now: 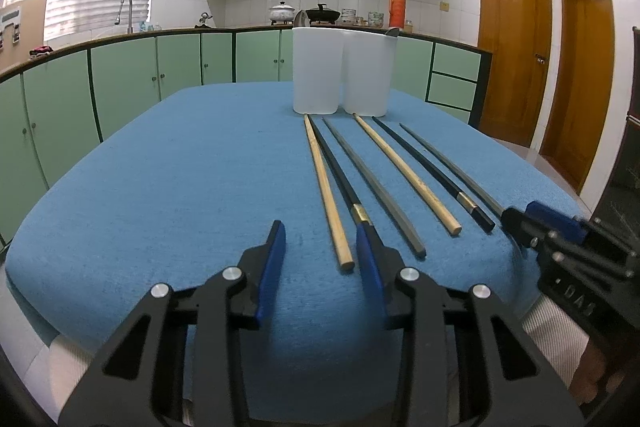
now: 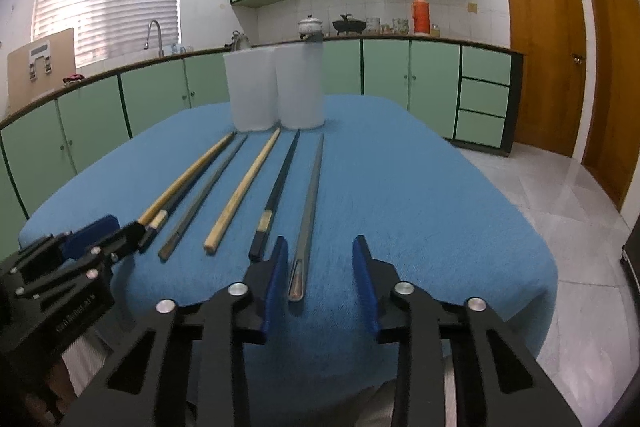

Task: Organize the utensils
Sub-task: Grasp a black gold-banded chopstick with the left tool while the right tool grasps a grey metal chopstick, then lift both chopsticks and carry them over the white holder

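Blue-padded fingers on the left gripper (image 1: 322, 267) stood spread, pinching nothing; the near end of the wooden chopstick (image 1: 329, 195) lay between them. Right gripper (image 2: 322, 275) fingers likewise spread, the grey chopstick (image 2: 308, 211) between them, unclamped. Six chopsticks lay in a row just in front of the white holder (image 1: 342, 71) on the blue surface (image 1: 180, 167). Likely light, stiff, slick, prone to rolling; pinch near the thick butt end. Holder contents mostly hidden; pad contact unclear.

Letters "DAS" on the right claw's black body (image 1: 576, 303), small print on the left claw's body (image 2: 76, 315) unreadable
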The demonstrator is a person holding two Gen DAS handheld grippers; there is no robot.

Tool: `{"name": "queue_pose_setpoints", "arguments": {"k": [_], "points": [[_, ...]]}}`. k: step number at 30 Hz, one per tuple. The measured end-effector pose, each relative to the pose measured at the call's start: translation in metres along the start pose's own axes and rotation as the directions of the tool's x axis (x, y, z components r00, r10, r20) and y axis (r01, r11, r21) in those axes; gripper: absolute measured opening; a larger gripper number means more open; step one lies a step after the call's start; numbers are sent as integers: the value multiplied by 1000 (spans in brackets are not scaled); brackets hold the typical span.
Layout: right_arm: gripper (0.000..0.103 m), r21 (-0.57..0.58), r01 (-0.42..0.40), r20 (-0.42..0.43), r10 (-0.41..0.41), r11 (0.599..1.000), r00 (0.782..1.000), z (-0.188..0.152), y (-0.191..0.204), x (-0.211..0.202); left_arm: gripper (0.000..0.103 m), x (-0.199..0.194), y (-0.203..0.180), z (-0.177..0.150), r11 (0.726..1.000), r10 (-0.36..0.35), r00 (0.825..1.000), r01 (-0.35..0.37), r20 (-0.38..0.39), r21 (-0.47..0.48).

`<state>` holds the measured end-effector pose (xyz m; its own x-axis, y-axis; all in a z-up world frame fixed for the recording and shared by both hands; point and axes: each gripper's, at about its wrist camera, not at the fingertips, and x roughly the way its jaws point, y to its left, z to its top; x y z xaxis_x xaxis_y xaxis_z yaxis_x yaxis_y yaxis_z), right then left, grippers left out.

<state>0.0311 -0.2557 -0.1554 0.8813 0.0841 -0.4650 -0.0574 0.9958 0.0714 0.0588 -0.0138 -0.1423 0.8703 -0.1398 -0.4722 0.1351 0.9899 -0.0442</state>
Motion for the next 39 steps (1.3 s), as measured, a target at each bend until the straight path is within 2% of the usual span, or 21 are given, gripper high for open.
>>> {"name": "queue_pose_setpoints", "arguments": {"k": [15, 20, 23, 25, 30, 39], "points": [[23, -26, 41, 48, -39, 999, 998, -13, 11, -11, 29, -2, -5, -1, 1000, 3, 1000, -3, 6, -8], [13, -50, 50, 70, -46, 998, 996, -17, 17, -14, 28, -3, -7, -3, 1000, 2, 1000, -2, 10, -10], [10, -56, 47, 78, -43, 997, 996, -17, 18, -15, 26, -3, -8, -4, 1000, 2, 1000, -2, 10, -11], [8, -52, 41, 78, -36, 998, 996, -17, 17, -16, 21, -3, -8, -4, 1000, -2, 1000, 2, 9, -12], [8, -46, 34, 78, -30, 998, 997, -16, 15, -16, 9, -3, -11, -4, 1000, -24, 1000, 24, 5, -4], [8, -24, 27, 114, -24, 999, 993, -5, 8, -27, 8, -9, -9, 0, 998, -52, 999, 52, 8, -19]]}}
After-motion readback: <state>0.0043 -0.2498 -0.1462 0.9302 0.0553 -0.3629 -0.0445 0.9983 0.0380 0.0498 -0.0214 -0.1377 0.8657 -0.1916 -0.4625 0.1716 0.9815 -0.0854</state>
